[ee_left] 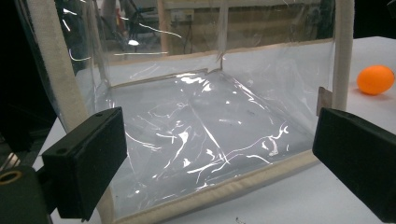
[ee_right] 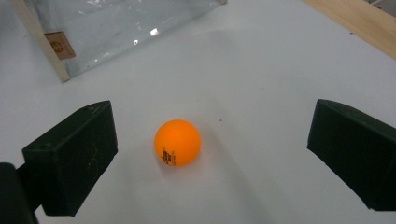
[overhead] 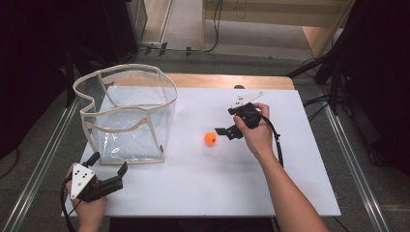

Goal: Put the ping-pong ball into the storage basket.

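Observation:
An orange ball [overhead: 210, 138] lies on the white table [overhead: 203, 179], right of a clear plastic bag with cream trim [overhead: 126, 113]. My right gripper [overhead: 227, 126] hovers just right of the ball, open, jaws pointing at it. In the right gripper view the ball [ee_right: 178, 143] sits on the table between and a little beyond the two black jaws, touching neither. My left gripper [overhead: 109, 163] is open at the table's front left, facing the bag's near wall [ee_left: 201, 135]. The ball [ee_left: 375, 80] shows at the far right of the left gripper view.
The bag stands upright and open-topped at the table's back left; its inside looks bare. A wooden strip [overhead: 232, 80] runs along the table's far edge. Metal rails [overhead: 353, 159] flank the table; cables lie on the floor beyond.

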Tool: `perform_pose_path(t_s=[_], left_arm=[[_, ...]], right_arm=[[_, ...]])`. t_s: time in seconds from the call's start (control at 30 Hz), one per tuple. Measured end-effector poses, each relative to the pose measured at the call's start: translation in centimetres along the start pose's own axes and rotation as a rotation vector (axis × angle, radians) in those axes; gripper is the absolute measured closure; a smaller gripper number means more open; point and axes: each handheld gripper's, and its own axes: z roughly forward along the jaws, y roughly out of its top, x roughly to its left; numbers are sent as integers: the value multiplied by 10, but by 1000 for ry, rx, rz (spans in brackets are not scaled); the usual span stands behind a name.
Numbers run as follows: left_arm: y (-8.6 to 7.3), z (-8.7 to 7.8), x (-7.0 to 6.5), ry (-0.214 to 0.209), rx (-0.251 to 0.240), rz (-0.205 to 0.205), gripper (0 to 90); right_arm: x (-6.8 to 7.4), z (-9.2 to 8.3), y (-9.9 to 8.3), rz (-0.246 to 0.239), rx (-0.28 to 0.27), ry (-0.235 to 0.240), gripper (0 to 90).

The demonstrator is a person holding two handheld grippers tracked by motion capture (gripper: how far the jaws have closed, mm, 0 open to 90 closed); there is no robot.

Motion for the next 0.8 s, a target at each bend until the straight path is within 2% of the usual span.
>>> perform_pose_path(t_s=[0.27,0.8], left_arm=[[0,0,0,0,0,2,36],[0,0,0,0,1,3,36]], right_arm=[[3,6,3,-13,28,13,0],[7,21,6,-64,122,27,0]])
